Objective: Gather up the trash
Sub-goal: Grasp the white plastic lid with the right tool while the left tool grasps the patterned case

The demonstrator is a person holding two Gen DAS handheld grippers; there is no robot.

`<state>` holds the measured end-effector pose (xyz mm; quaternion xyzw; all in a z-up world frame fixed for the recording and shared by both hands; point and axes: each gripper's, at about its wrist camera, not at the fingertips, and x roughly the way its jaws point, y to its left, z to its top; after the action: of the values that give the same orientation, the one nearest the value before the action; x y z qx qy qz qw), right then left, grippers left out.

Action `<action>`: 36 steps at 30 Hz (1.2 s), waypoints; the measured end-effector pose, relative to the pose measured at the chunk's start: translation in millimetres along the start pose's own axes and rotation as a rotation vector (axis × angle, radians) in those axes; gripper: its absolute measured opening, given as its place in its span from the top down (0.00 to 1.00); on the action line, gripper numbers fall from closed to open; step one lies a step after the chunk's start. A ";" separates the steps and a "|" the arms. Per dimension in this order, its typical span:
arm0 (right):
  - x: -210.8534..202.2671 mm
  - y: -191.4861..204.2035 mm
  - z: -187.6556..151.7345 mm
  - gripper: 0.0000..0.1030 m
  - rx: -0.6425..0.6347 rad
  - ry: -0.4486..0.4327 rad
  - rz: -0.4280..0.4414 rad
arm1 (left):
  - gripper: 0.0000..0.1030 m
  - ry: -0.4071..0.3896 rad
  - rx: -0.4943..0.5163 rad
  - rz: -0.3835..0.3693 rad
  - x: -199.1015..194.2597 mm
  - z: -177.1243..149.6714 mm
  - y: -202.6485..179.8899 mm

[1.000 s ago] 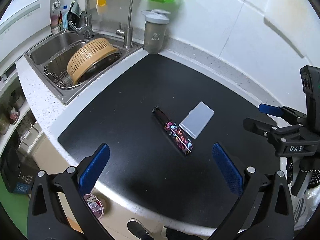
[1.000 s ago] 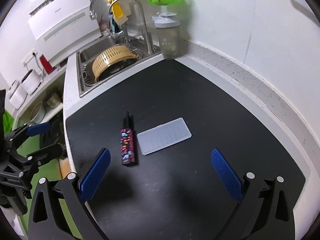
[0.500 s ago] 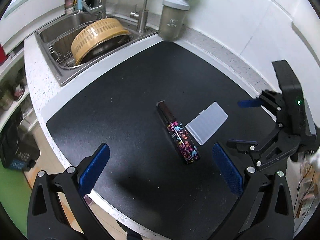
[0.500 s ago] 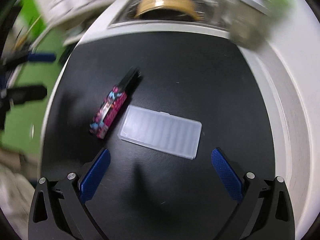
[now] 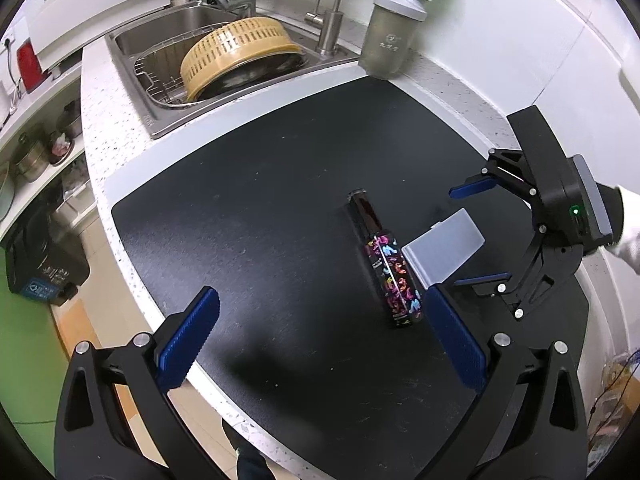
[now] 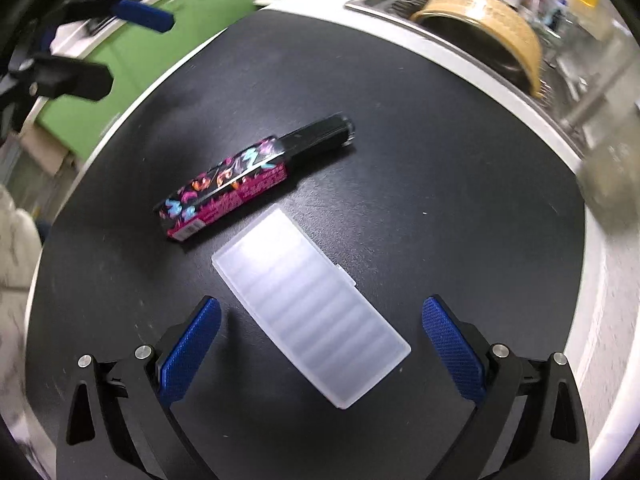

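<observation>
Nothing looked collected yet. The right gripper [image 6: 320,344], jaws wide apart, hovered around the near end of the translucent plastic case [image 6: 310,336] on the black mat [image 6: 440,160]. Just beyond the case lay the patterned box [image 6: 228,184], also untouched. The left gripper [image 5: 320,340] was equally spread, holding nothing. Beyond the mat sat the sink [image 5: 160,40] and grey shaker cup [image 5: 392,48], neither obstructing.

Right gripper [image 6: 320,336] is now swung in low over the black mat [image 6: 420,128], jaws wide either side of the translucent plastic case [image 6: 308,308], which looms nearer than before. Left gripper [image 5: 320,336] now sits closer to the patterned tube [image 5: 390,270].
</observation>
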<state>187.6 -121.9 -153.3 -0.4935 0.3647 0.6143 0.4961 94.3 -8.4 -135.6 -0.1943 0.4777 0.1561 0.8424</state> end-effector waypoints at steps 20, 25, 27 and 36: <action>-2.8 10.2 -9.9 0.48 0.027 0.029 0.022 | 0.03 -0.001 0.010 -0.029 1.1 -1.4 -13.2; -6.3 18.2 -15.8 0.51 0.118 0.041 -0.004 | 0.03 -0.010 0.025 -0.041 -2.9 -1.0 -17.9; -7.8 18.1 -19.6 0.52 0.183 0.041 -0.021 | 0.03 -0.010 0.026 -0.047 -2.6 -0.7 -19.2; -35.4 -3.5 -36.1 0.52 0.564 -0.062 -0.125 | 0.03 0.004 0.031 -0.042 13.0 5.1 -31.1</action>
<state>200.6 -163.8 -127.8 -0.3386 0.4745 0.4717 0.6616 118.5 -32.2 -138.9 -0.1913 0.4775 0.1308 0.8475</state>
